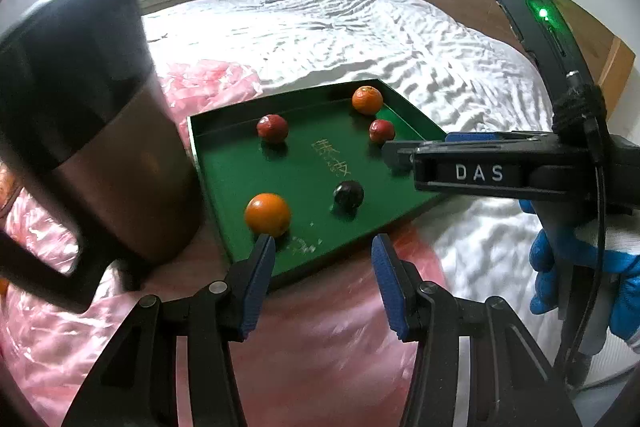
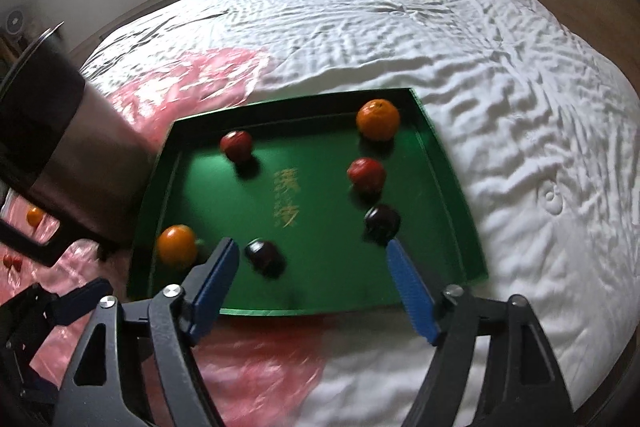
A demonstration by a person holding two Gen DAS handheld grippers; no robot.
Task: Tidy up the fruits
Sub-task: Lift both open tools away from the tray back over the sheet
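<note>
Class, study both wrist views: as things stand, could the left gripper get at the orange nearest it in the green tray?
Probably yes. The left gripper is open, empty, and the near orange lies just beyond its left fingertip, inside the green tray. Only the tray's low rim lies between; the steel jug stands aside.

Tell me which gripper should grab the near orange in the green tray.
Left. The left gripper is open, and one of its fingertips sits just before the near orange. The right gripper, also open, is lined up nearer the dark plums, with that orange off to its side.

Two oranges [image 2: 378, 119] [image 2: 176, 245], two red fruits [image 2: 236, 145] [image 2: 366, 173] and two dark plums [image 2: 264, 257] [image 2: 382, 223] sit spread apart in a green tray [image 2: 452, 187].
</note>
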